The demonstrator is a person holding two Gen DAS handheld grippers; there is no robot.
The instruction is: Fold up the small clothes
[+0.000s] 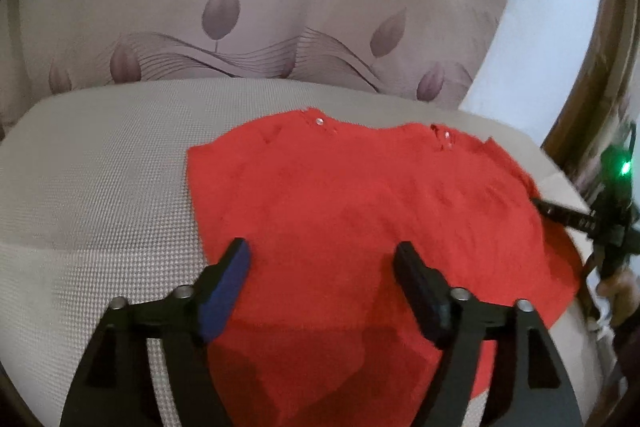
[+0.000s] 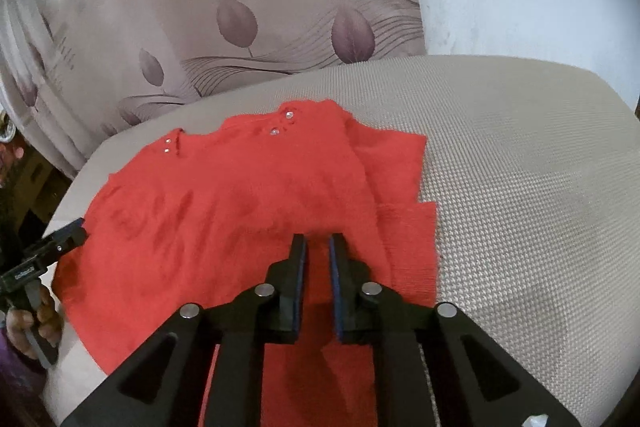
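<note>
- Nearest my right wrist camera, my right claw is set narrow, its pads almost parallel with a slim gap between them. Red cloth shows through that gap; I cannot tell whether the pads pinch a layer or only hover over it.
- Nearest my left wrist camera, my left claw stands wide, holding nothing, above the near part of the red garment.
- Position of the work: the red garment lies mostly flat on the beige woven cushion, neckline away from me, with small shiny snaps along the shoulder openings. One side panel already appears doubled over on the right edge in the right wrist view.
- Step in hand, as I judge it: take hold of the near hem and side, then carry the next fold across.
- Procedure for a clean fold: lower the left claw until one pad slides under the fabric edge, close on all layers at once, and match the height of the right claw before lifting.
- Move both claws together toward the neckline so that the crease stays straight; uneven travel would skew the knit.
- Risk: soft knit may slip from a shallow pinch, so seat the cloth deep between the pads.
- Containers: none is visible; no basket or box holds anything.
- Farthest back, a leaf-patterned backrest rises behind the cushion.
</note>
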